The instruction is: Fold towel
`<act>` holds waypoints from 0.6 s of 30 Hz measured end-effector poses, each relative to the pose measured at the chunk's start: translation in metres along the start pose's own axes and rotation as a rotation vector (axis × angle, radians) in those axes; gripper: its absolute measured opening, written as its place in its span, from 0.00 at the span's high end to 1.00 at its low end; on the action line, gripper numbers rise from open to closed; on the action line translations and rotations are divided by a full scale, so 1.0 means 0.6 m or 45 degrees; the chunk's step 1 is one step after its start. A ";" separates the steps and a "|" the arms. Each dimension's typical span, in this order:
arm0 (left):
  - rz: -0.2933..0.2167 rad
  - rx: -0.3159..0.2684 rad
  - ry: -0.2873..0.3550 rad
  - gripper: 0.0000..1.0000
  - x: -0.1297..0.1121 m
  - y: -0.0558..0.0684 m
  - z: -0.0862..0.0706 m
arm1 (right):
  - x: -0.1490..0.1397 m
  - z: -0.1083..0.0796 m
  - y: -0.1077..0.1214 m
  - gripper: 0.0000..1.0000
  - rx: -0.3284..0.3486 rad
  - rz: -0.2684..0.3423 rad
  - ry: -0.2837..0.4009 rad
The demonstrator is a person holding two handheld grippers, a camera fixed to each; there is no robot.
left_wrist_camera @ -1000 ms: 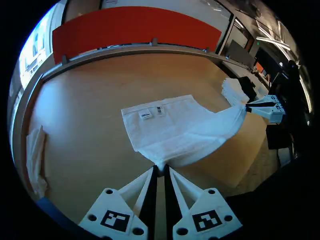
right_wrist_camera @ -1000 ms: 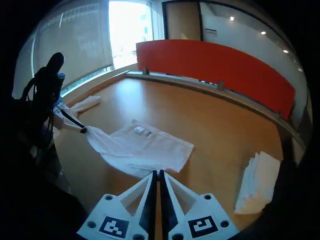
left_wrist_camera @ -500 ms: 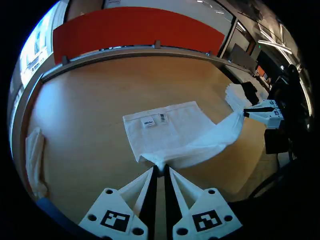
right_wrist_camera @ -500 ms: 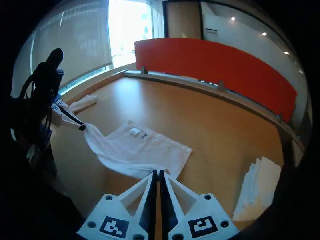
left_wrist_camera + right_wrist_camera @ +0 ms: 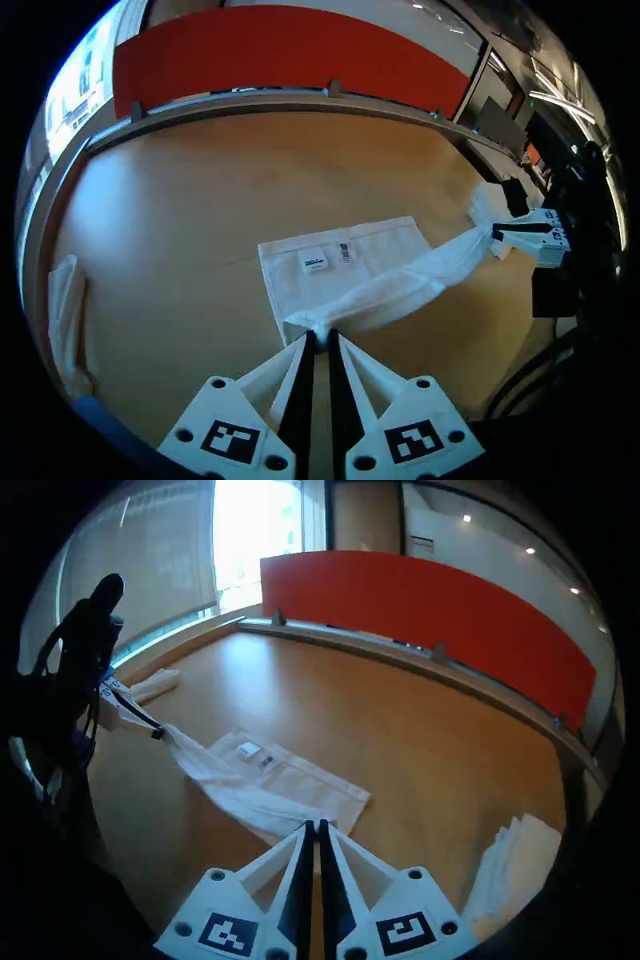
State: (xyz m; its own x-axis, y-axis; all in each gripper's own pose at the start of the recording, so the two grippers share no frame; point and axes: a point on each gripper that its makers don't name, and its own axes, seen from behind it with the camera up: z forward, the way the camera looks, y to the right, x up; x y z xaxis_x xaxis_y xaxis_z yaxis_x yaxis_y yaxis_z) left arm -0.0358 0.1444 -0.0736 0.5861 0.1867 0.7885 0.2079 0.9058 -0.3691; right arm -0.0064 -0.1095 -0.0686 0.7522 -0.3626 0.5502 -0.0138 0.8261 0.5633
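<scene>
- A loose white cloth (image 5: pixel 66 320) lies at the left edge of the wooden table (image 5: pixel 176 200), well apart from the work; I see little risk there unless the towel is swung wide to that side
- The left gripper (image 5: pixel 320 340) has its fingers narrowed right down on one near corner of the towel (image 5: pixel 360 248), with only a small bunch of fabric between the tips; the pinch looks shallow, so a sharp tug could pull the corner free and drop the fold
- The towel lies mid-table, its far part flat with two labels (image 5: pixel 314 259) face up, its near edge drawn out as a band between the two grippers; if one end is carried farther than the other, the edges would land askew
- Nothing pins the flat part to the smooth wood, so dragging instead of lifting may slide the whole towel along
- The right gripper (image 5: pixel 318 829) is likewise closed tight on the other near corner; too much pull between the hands may slip either grip, too little lets the middle sag and crease
- A stack of folded towels (image 5: pixel 512 864) sits on the right, near the right gripper; a careless sweep could knock it
</scene>
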 end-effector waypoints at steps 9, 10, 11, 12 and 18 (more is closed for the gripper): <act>0.028 0.010 -0.027 0.88 0.015 -0.019 0.045 | -0.006 0.045 0.020 0.95 -0.002 0.002 -0.038; 0.028 0.009 -0.032 0.88 0.015 -0.021 0.051 | -0.008 0.050 0.022 0.95 -0.002 0.005 -0.043; 0.028 0.009 -0.036 0.88 0.016 -0.023 0.055 | -0.010 0.054 0.023 0.96 -0.002 0.007 -0.048; 0.027 0.008 -0.041 0.88 0.015 -0.025 0.060 | -0.012 0.058 0.025 0.96 -0.002 0.011 -0.053; 0.022 0.009 -0.069 0.88 0.011 -0.037 0.087 | -0.026 0.082 0.035 0.95 0.000 0.038 -0.078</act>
State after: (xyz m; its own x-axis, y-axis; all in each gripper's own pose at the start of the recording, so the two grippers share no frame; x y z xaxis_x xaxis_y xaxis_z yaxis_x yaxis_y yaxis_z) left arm -0.0772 0.1450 -0.0345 0.5464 0.2224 0.8074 0.1925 0.9049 -0.3796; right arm -0.0509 -0.1077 -0.0348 0.7097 -0.3636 0.6035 -0.0355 0.8370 0.5461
